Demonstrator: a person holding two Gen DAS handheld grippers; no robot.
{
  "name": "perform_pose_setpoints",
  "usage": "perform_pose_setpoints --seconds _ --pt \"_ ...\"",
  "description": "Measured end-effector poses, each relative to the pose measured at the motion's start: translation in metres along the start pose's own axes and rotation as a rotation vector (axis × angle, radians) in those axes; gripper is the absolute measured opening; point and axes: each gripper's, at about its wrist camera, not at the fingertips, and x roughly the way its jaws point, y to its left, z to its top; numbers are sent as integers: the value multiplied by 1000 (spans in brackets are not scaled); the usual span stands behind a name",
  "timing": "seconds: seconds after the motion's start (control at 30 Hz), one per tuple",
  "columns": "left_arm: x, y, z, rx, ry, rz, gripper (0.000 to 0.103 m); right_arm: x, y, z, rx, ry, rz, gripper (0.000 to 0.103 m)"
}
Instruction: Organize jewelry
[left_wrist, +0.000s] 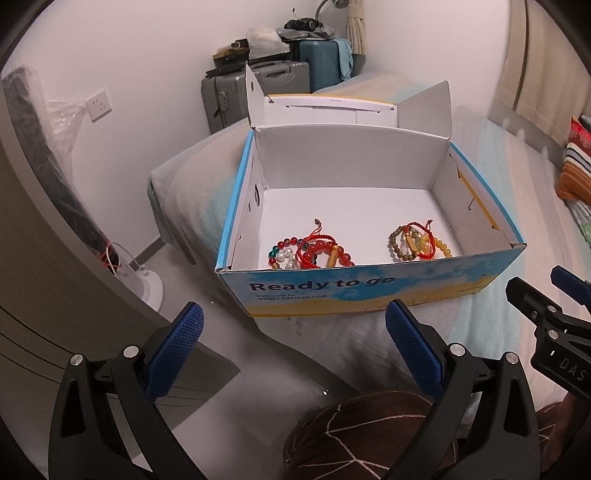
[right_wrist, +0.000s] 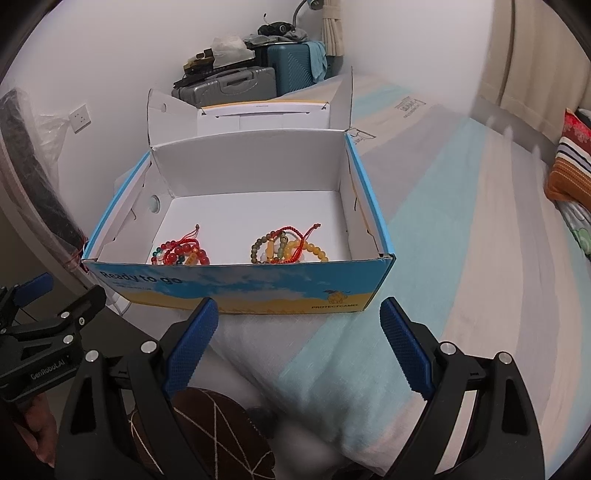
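Note:
An open cardboard box (left_wrist: 369, 291) with a blue and yellow printed front stands on the bed; it also shows in the right wrist view (right_wrist: 236, 284). Inside lie two heaps of bead bracelets: a red, green and white heap (left_wrist: 312, 253) at the front left and an amber and olive heap (left_wrist: 417, 242) at the front right, both seen again in the right wrist view, the red heap (right_wrist: 181, 253) and the amber heap (right_wrist: 288, 245). My left gripper (left_wrist: 295, 339) is open and empty, short of the box front. My right gripper (right_wrist: 299, 339) is open and empty, also short of the box.
The bed (right_wrist: 461, 258) has a grey and pale blue striped cover. A brown patterned cushion (left_wrist: 369, 435) lies just below the grippers. Suitcases (left_wrist: 258, 88) stand against the far wall. A striped pillow (right_wrist: 569, 166) lies at the right. A fan base (left_wrist: 147, 288) stands on the floor at the left.

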Motion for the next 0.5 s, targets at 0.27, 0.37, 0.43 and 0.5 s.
perform_pose_setpoints --seconds 0.27,0.37,0.43,0.5 --pt "-1 -2 1 -4 -10 -11 97 0 -1 1 2 -10 1 85" --pt "-2 -3 0 1 -16 -8 97 0 0 2 2 -10 1 85" --pt "-2 -4 0 -3 -21 -8 97 0 0 1 3 -9 1 85" --pt "-3 -3 -1 -8 -23 -9 97 1 -1 1 4 -8 3 85"
